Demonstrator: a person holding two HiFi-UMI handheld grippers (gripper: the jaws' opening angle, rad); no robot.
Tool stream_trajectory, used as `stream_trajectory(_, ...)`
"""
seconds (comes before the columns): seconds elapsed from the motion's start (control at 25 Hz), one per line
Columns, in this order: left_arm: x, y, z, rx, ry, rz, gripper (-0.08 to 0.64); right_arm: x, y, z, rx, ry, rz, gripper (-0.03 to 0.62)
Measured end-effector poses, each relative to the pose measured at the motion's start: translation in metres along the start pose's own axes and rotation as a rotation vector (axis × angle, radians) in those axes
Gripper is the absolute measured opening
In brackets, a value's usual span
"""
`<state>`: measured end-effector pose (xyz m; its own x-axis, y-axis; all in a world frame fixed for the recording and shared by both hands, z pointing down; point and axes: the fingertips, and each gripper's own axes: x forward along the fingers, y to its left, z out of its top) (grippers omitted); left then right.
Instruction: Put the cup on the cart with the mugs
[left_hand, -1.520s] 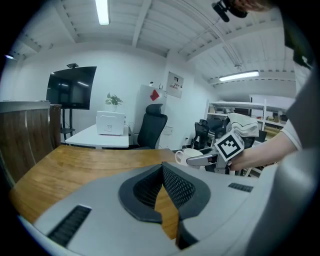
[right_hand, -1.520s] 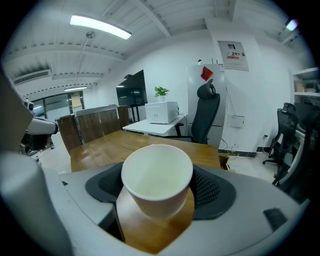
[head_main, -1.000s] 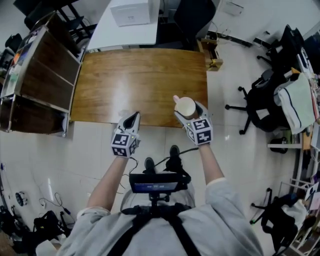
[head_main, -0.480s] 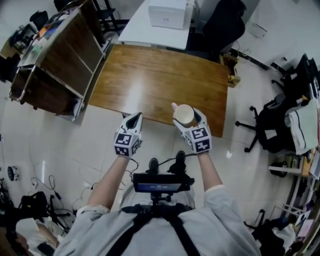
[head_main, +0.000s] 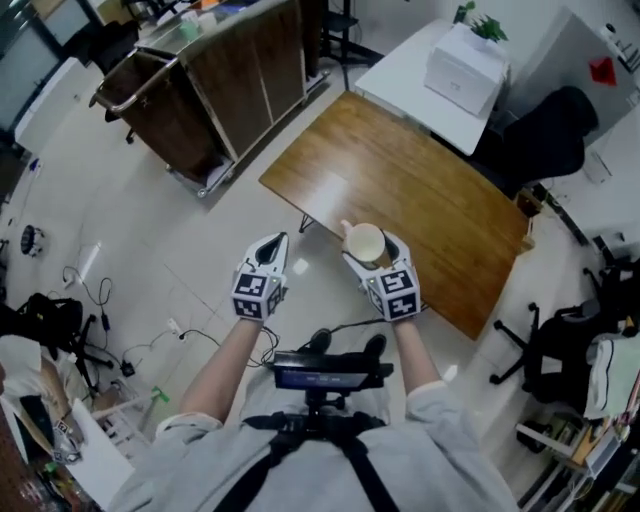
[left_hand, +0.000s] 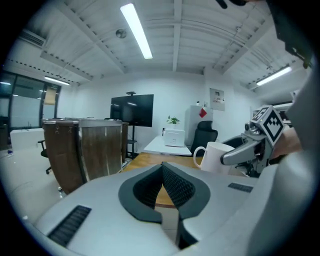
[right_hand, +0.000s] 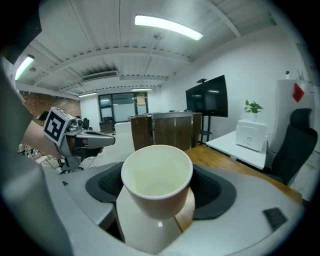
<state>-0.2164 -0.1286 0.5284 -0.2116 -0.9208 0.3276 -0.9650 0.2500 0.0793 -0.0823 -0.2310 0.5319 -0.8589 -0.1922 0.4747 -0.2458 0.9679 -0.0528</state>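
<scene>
Cup (head_main: 364, 243) pinched in right gripper (head_main: 370, 248) jaws above table (head_main: 430, 190) edge; left gripper (head_main: 272, 246) jaws together over open floor (head_main: 190, 250).

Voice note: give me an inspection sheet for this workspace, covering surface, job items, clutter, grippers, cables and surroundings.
Surface: wooden table, top bare, with glare on it.
Job's things: white cup, mouth up, held over the table's near edge; cart stands apart on the floor past the table; mugs on it cannot be made out.
Clutter: nothing seen on the table.
Grippers: right gripper shut on the cup; left gripper shut, empty.
Cables: loose cables on the floor at left.
Surroundings: white box on a white desk; office chair.
</scene>
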Motion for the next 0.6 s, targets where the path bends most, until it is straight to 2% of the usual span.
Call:
stream_trajectory(0.12, -0.025, 0.046, -0.008, -0.02, -0.013, 0.083, 0.005, 0.034, 0.037, 0.013, -0.035, -0.009, 0.073, 0.417)
stream_trajectory(0.28, -0.057, 0.089, -0.015, -0.04, -0.028, 0.146, 0.005, 0.065, 0.08, 0.025, -0.067, -0.018, 0.138, 0.417)
stream_trajectory(0.44, -0.066, 0.126, -0.017, -0.067, -0.047, 0.208, 0.005, 0.101, 0.102, 0.043, -0.111, -0.026, 0.196, 0.417)
stream_trajectory(0.6, -0.051, 0.156, -0.011, -0.091, -0.054, 0.252, 0.005, 0.135, 0.108, 0.068, -0.127, -0.029, 0.256, 0.417)
